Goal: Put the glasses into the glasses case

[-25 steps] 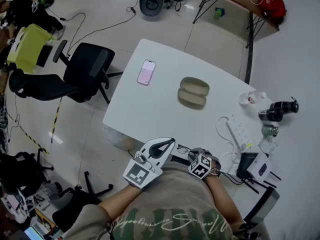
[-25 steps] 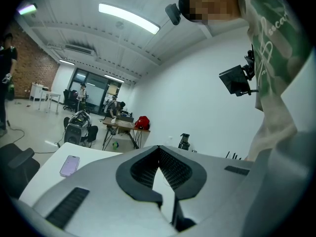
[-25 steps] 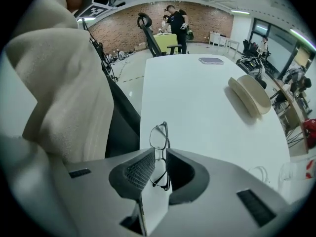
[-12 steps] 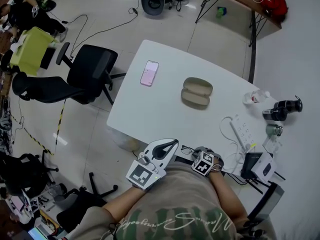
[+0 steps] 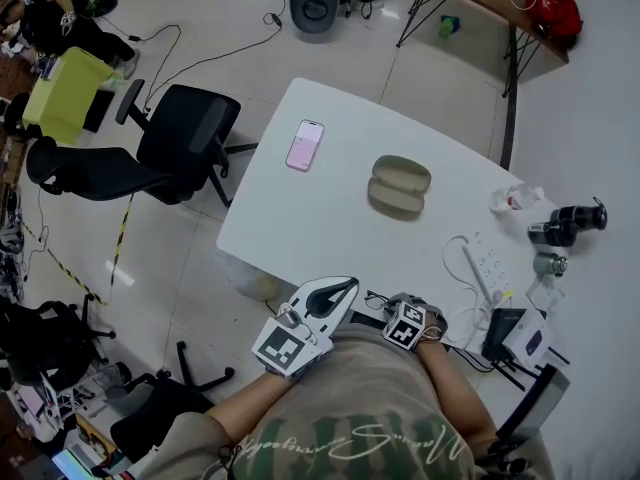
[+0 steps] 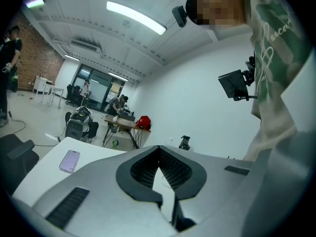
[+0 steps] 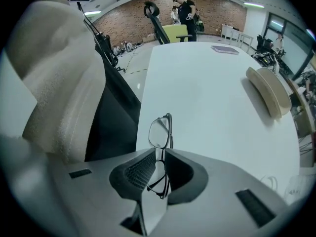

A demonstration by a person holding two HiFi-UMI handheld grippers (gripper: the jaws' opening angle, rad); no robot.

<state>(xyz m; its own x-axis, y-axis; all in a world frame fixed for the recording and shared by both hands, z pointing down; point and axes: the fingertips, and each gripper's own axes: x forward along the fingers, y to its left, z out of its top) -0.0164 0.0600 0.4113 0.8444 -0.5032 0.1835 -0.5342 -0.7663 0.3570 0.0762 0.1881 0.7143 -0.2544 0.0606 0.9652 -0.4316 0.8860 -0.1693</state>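
Near worktop (image 5: pixel 300 218) edge, tight to the person's body: right gripper (image 7: pixel 160 154) jaws pinched on the glasses (image 7: pixel 159 132) about the bridge. One lens pokes out past the tips, the other sits between the jaws. Left gripper (image 6: pixel 159 149) is just beside it, jaws closed on nothing. Case (image 5: pixel 399 187) lies open mid-worktop, well apart from the glasses.

Risks, as judged:
- The hold is narrow and on thin frame, so the glasses may pivot or slip during the carry.
- A harder squeeze could bend the bridge or mark a lens.
- The case is unheld and could skid or tip when the glasses go in. The free left gripper could steady it.
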